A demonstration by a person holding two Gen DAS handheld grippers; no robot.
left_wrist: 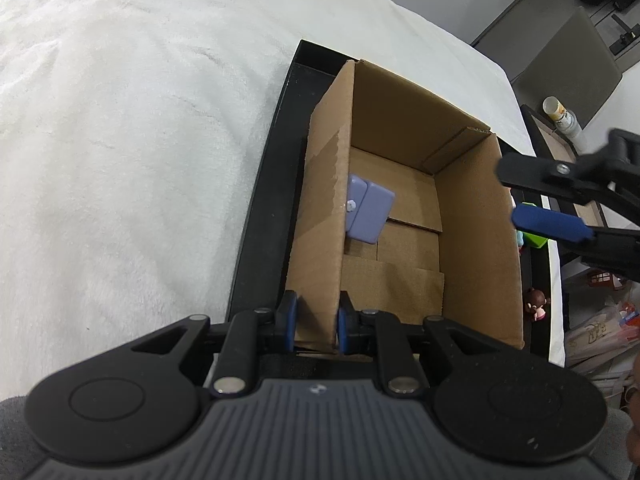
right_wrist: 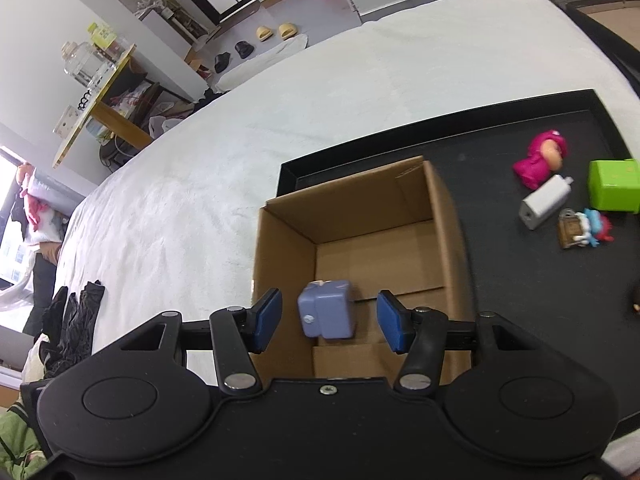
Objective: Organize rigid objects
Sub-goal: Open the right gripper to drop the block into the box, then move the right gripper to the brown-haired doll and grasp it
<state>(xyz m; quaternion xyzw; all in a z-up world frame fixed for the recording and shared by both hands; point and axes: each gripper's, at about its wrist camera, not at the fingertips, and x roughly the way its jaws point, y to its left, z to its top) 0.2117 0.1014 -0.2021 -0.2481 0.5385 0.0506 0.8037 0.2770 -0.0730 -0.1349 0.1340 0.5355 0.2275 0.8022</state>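
One lilac case (right_wrist: 327, 314) inside cardboard box (right_wrist: 444, 216).

Open cardboard box (right_wrist: 360, 248) upright on black tray (right_wrist: 520, 280); lavender block (right_wrist: 328, 314) tilted inside against box's left wall, frame centre; my view.

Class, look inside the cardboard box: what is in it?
One lilac block lies in the cardboard box, leaning on a wall. Otherwise only bare floor flaps show; the near corner is hidden behind the left claw.
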